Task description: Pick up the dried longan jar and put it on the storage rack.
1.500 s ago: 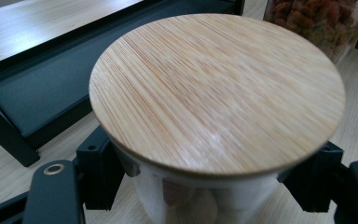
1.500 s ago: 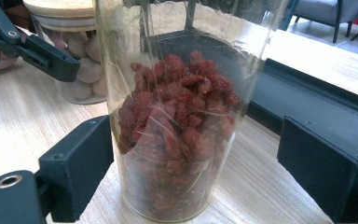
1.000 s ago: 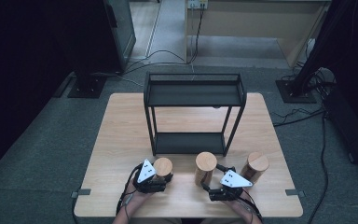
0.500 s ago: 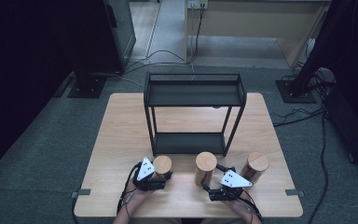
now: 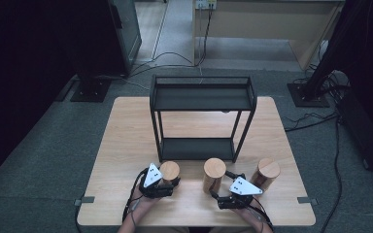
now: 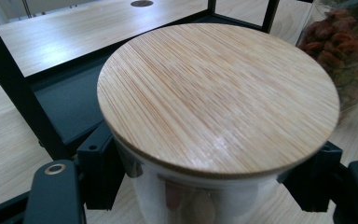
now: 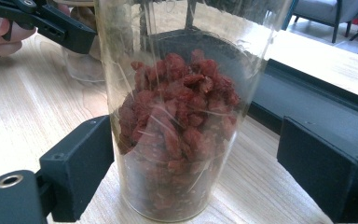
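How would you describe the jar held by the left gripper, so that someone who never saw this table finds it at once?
Start at the black two-tier metal shelf on the light wooden table. Three clear glass jars with round bamboo lids stand in a row before it. The one meant is the leftmost jar, in front of the shelf's left leg, clamped by the left gripper; it is shorter than the other two.

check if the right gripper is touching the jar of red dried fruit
Apart. The right gripper view shows the right gripper with table visible between its right pad and the jar.

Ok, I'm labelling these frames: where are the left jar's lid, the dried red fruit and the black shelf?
bamboo lid [image 6: 216, 95], left gripper view, top face.
dried red fruit [image 7: 177, 112], right gripper view, heap's middle.
black shelf [image 5: 201, 99], high view, upper tray.
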Tool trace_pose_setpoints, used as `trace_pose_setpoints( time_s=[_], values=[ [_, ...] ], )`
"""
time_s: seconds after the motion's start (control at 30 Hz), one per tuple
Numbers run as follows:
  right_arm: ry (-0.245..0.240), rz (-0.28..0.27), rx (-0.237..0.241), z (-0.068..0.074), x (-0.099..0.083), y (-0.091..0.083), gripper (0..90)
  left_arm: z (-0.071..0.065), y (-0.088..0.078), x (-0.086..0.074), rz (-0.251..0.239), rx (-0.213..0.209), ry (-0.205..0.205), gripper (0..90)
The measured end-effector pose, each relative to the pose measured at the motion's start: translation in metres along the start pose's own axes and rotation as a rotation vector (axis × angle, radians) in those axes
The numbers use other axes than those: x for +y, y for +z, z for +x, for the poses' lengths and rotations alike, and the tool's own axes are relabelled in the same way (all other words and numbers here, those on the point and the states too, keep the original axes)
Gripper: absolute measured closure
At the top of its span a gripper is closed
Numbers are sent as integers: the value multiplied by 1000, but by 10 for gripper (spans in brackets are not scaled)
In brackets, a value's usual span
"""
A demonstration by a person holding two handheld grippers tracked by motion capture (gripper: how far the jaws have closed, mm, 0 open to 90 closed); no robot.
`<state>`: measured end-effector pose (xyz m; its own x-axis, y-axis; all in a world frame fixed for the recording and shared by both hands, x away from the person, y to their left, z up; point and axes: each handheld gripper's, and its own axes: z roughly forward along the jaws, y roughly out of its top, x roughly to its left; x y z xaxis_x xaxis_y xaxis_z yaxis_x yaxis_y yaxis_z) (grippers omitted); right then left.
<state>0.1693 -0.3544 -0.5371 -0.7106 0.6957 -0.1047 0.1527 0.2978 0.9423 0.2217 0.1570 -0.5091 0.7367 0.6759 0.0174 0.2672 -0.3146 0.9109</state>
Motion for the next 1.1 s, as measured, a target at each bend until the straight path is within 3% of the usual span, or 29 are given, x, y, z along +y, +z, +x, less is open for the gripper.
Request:
trace_pose_setpoints(
  time_s=[0.57,0.77,1.1],
  values=[
    [-1,-1,-1,0,0,0,106,1,8,0,-9,10,-11,256],
    [-1,-1,-1,0,0,0,106,1,10,0,-7,12,4,256],
    [-2,-1,-1,0,0,0,106,4,15,0,-25,15,-20,256]
  ],
)
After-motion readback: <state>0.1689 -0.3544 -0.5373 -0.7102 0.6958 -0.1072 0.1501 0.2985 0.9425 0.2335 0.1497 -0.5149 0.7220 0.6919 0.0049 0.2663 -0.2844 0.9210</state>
